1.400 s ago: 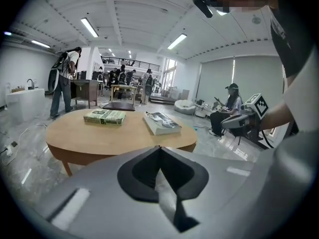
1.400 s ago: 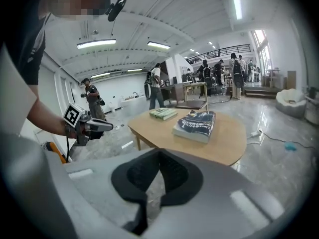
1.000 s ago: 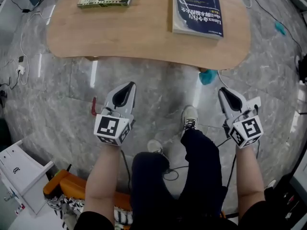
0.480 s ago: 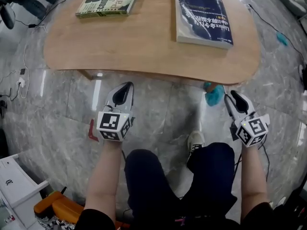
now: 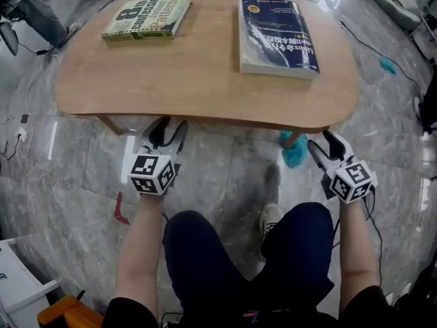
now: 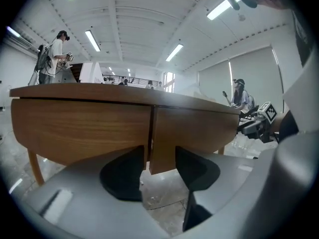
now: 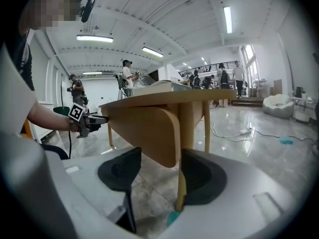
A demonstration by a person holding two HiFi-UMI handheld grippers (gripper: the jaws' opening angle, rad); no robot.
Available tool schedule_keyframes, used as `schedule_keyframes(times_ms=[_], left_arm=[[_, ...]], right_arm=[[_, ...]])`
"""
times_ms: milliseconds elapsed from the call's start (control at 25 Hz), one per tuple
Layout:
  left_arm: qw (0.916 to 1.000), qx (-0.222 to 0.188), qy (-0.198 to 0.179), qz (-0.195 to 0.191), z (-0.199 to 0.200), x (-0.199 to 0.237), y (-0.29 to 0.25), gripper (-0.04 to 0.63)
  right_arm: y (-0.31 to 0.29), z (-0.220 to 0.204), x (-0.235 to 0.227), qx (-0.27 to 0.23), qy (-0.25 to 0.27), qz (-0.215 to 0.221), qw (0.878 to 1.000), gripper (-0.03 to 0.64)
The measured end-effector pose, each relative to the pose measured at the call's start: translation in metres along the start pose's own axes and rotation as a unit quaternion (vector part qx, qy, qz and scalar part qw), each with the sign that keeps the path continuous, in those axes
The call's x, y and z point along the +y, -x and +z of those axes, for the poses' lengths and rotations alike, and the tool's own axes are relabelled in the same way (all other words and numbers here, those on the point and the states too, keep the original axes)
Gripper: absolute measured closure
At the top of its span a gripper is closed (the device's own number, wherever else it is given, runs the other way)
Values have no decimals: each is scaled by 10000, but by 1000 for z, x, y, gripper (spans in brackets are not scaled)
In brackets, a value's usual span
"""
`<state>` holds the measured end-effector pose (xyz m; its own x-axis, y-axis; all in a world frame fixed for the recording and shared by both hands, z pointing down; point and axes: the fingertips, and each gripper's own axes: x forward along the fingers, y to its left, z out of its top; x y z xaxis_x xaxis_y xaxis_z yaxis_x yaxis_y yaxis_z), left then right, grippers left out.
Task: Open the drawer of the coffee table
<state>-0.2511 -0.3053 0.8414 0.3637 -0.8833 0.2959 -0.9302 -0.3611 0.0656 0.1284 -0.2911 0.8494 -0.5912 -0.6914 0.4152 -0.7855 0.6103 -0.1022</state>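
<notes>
**Head view and gripper views: both grippers released at the closed drawer**

The head view showed the coffee table (image 5: pixel 191 74) directly in front of the person. A green book (image 5: pixel 147 18) and a blue book (image 5: pixel 276 36) lay well apart on its top. The left gripper (image 5: pixel 166 130) and the right gripper (image 5: pixel 329 142) were held low, at the table's near edge. Both pointed under the overhanging top.

The left gripper view showed the wooden front below the tabletop, split by a vertical seam. The panel to the right of that seam, taken here as the drawer (image 6: pixel 199 128), sat closed and in line with its neighbour. Its lower corner appeared between the jaws of the left gripper (image 6: pixel 159 171). Those jaws had just been opening and stood apart, with neither pad pressing on the wood.

The right gripper view showed the rounded end of the same front (image 7: pixel 144 123) and a table leg (image 7: pixel 187 128) beyond the right gripper (image 7: pixel 158 176). Its jaws had likewise just been opening and gripped nothing. A teal object (image 5: pixel 295 152) lay on the marble floor (image 5: pixel 225 162) near the right gripper.
</notes>
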Motion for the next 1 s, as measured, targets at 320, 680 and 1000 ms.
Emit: schedule_keyframes(times_ms=[320, 680, 1000], left_arm=[[9996, -32, -86, -261, 2, -10, -11, 359], [9989, -66, 255, -376, 3, -16, -9, 353], [9986, -106, 309, -411, 0, -19, 4, 353]], right_arm=[[-15, 10, -10, 26, 28, 260, 9997, 370], [-21, 16, 1, 69, 100, 274, 9996, 370], [-11, 9, 13, 149, 89, 255, 9995, 370]])
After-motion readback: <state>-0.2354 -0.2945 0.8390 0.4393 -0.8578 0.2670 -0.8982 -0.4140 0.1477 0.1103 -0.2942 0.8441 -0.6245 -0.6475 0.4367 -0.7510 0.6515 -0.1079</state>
